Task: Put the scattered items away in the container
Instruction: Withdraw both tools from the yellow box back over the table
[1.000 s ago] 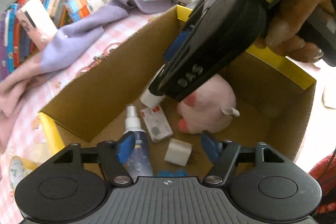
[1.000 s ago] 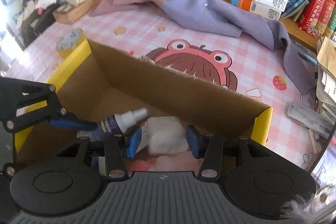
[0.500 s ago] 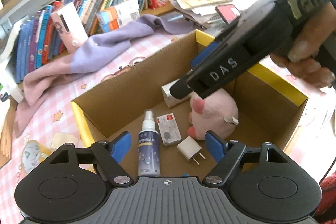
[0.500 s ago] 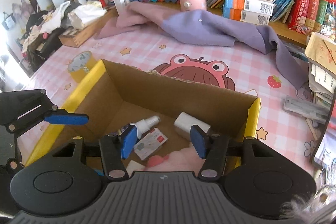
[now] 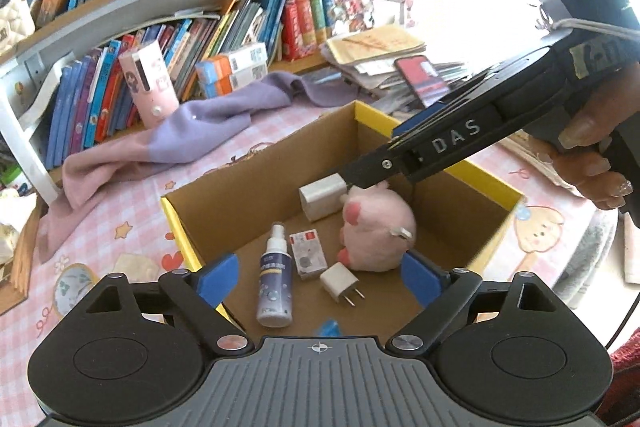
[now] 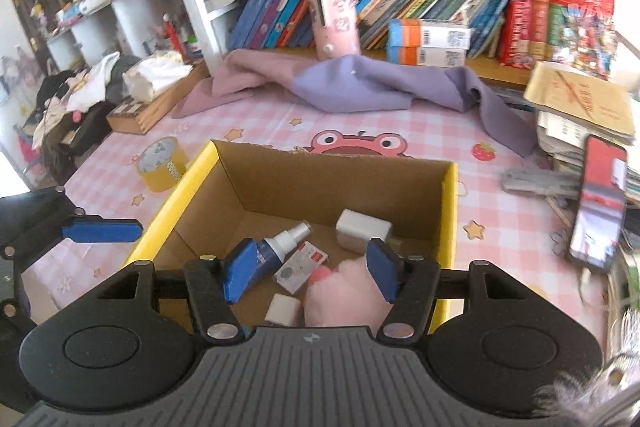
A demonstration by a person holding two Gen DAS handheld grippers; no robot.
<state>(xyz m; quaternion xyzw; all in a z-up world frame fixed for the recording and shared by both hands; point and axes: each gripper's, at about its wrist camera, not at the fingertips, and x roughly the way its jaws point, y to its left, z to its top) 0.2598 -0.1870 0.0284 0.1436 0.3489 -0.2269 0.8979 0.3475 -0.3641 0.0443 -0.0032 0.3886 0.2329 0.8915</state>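
A: How are the two grippers seen at this moment?

B: The left gripper (image 5: pixel 318 273) is seen with its jaws wide apart, and they have just been opening; nothing is held between them. The right gripper (image 6: pixel 310 271) is also parted, its jaws have just been opening too, and no item is pressed by its blue pads.

A: Where are the items?

B: Inside the cardboard box (image 5: pixel 260 167) a spray bottle (image 5: pixel 274 287), a small card packet (image 5: pixel 307 254), a white plug (image 5: pixel 339 282), a white block (image 5: pixel 322 197) and a pink plush toy (image 5: pixel 376 231) are found, lying close together on the floor of the box.

A: What could go wrong from here?

B: The two grippers are held near each other above the box. If one is swung carelessly, the other could be struck, or the near wall of the box could be caught and the box shifted.

A: What is shown by one view only?

B: In the right wrist view a roll of yellow tape (image 6: pixel 162 167) is seen outside the box on the left, perhaps not yet tidied. The hand (image 5: pixel 592 147) on the right gripper is shown only by the left wrist view.
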